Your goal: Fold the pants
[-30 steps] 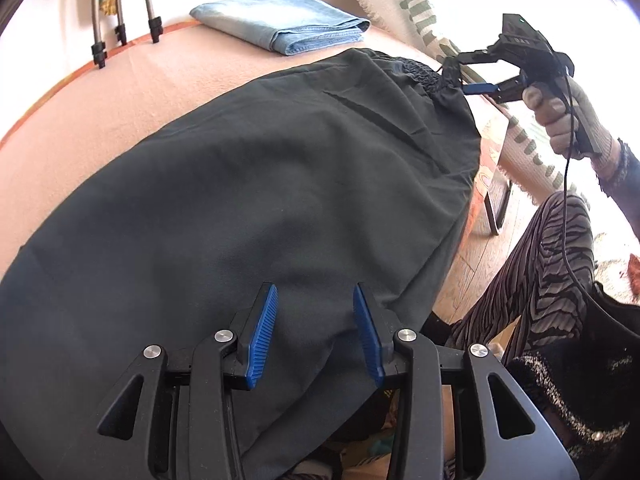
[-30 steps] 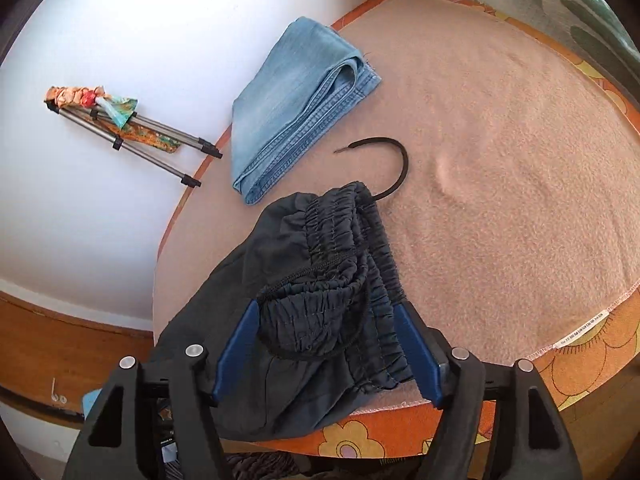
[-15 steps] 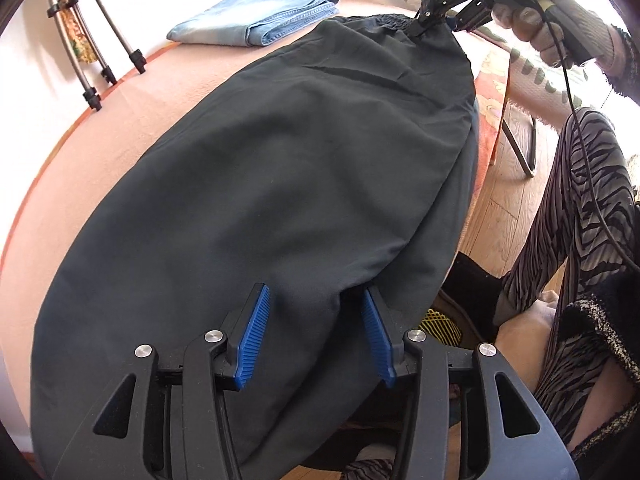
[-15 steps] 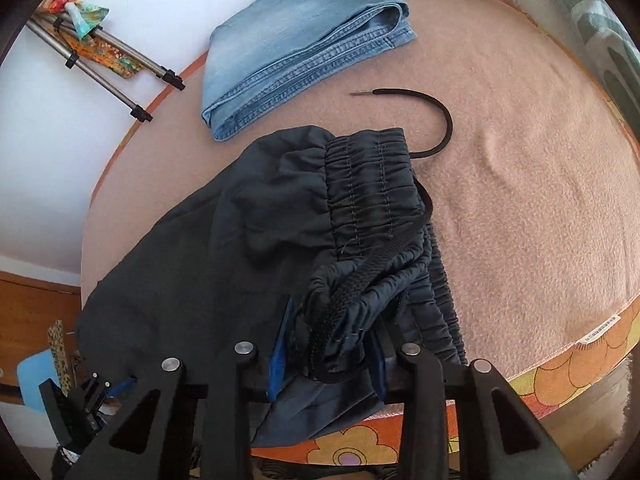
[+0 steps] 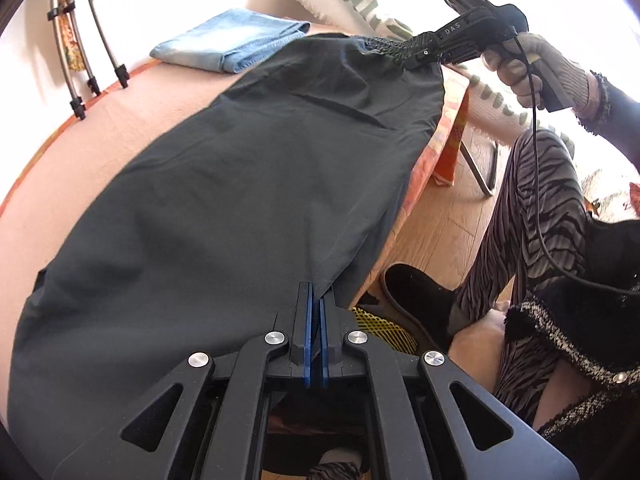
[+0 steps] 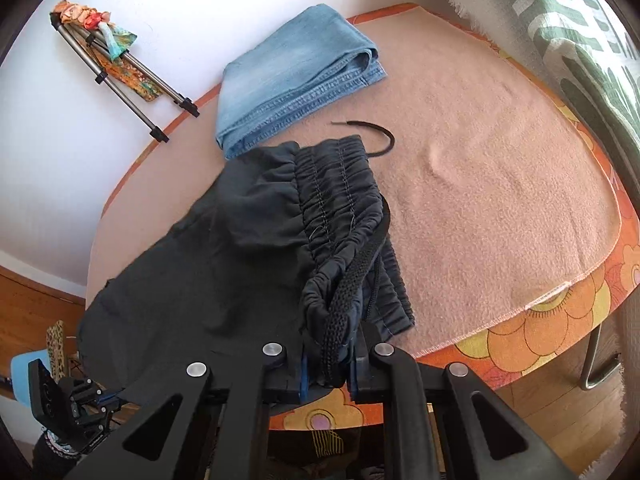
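Observation:
Black pants lie lengthwise on the pink-covered round table. My left gripper is shut on their near edge, which hangs off the table rim. My right gripper is at the far end; its jaws are closing, with the gathered elastic waistband and braided drawstring pinched between the pads and lifted a little. From the left wrist view the right gripper pulls the waistband taut. The left gripper shows small at the lower left of the right wrist view. A loose drawstring end curls on the blanket.
Folded blue jeans lie at the table's far side by the wall. Tripod legs lean on the white wall. A green-patterned white cloth hangs at the right. The person's striped leg and black shoe stand beside the table.
Both grippers went from open to closed on the pants: the left on the near edge, the right on the waistband. The waistband end has lifted and the fabric is pulled straighter.

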The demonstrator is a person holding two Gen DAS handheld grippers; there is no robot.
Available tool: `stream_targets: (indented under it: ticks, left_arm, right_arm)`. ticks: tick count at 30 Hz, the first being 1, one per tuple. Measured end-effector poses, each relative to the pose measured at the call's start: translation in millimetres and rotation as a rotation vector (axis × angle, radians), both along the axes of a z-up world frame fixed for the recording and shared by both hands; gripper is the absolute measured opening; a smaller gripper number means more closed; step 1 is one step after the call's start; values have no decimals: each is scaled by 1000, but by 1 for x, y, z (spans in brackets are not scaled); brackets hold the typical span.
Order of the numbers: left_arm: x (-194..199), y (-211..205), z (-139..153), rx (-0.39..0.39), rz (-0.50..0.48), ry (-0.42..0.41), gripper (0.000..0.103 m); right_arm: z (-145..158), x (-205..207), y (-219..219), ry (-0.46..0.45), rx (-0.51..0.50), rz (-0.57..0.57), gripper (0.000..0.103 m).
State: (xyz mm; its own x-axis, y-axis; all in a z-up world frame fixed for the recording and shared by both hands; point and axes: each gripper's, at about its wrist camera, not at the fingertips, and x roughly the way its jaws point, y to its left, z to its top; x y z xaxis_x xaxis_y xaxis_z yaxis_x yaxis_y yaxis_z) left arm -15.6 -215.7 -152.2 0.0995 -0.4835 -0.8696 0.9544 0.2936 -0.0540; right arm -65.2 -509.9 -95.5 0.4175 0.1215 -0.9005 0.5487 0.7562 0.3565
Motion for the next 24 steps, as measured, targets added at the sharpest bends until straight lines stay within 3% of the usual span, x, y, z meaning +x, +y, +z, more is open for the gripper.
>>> stream_targets:
  ticks: [5, 7, 8, 9, 10, 13, 17, 24]
  left_arm:
    - [1, -9, -16, 30, 8, 40, 4]
    - [0, -4, -9, 23, 20, 32, 19]
    - [1, 3, -3, 10, 31, 37, 24]
    - [5, 9, 3, -4, 50, 37, 32]
    - [10, 18, 10, -19, 78, 36, 38]
    - [35, 50, 29, -58, 198, 19, 42]
    - [80, 108, 50, -105, 418, -30, 42]
    - [144, 233, 67, -141, 790, -43, 42]
  right_arm:
    - [-30, 2, -11, 69, -2, -21, 12]
    - [-29, 8, -9, 98, -25, 13, 14]
    - [-24, 10, -7, 116, -48, 35, 21]
    - [-17, 10, -5, 134, -90, 46, 36]
    - [-7, 10, -2, 140, -144, 50, 41]
    - [27, 13, 5, 82, -257, 73, 42]
    - [63, 36, 25, -20, -300, 140, 42]
    - [80, 104, 77, -137, -261, 314, 42]
